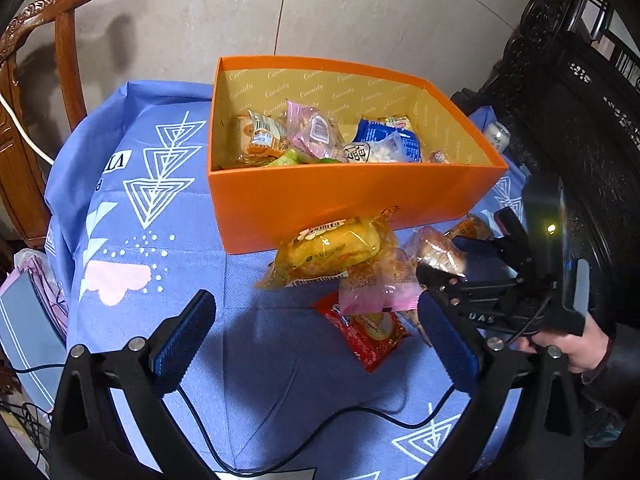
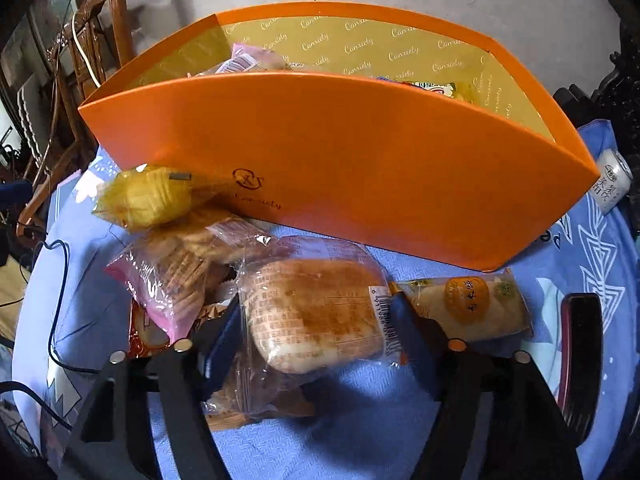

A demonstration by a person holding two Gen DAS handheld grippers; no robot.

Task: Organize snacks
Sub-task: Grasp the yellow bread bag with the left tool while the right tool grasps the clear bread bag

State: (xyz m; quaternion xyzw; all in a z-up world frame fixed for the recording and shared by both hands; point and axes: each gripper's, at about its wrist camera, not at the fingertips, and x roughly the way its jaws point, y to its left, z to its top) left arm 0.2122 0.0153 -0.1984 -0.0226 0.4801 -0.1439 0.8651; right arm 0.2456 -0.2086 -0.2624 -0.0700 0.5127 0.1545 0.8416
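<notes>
An orange box (image 1: 352, 200) stands on the blue cloth and holds several wrapped snacks (image 1: 320, 136). In front of it lie a yellow cake pack (image 1: 332, 252), a pink cracker bag (image 1: 380, 284), a red pack (image 1: 368, 332) and a clear-wrapped bun (image 1: 436, 252). My left gripper (image 1: 316, 340) is open and empty, near the pile. My right gripper (image 2: 316, 336) has its fingers on either side of the bun (image 2: 312, 316) on the cloth; whether they press it I cannot tell. The box's front wall (image 2: 340, 176) is just beyond. A pale pack (image 2: 472, 304) lies to the right.
A wooden chair (image 1: 36, 92) stands to the left, dark carved furniture (image 1: 580, 100) to the right. A small can (image 2: 614, 180) lies right of the box. A black cable (image 1: 320, 424) runs across the cloth's near part. The table edge curves at left.
</notes>
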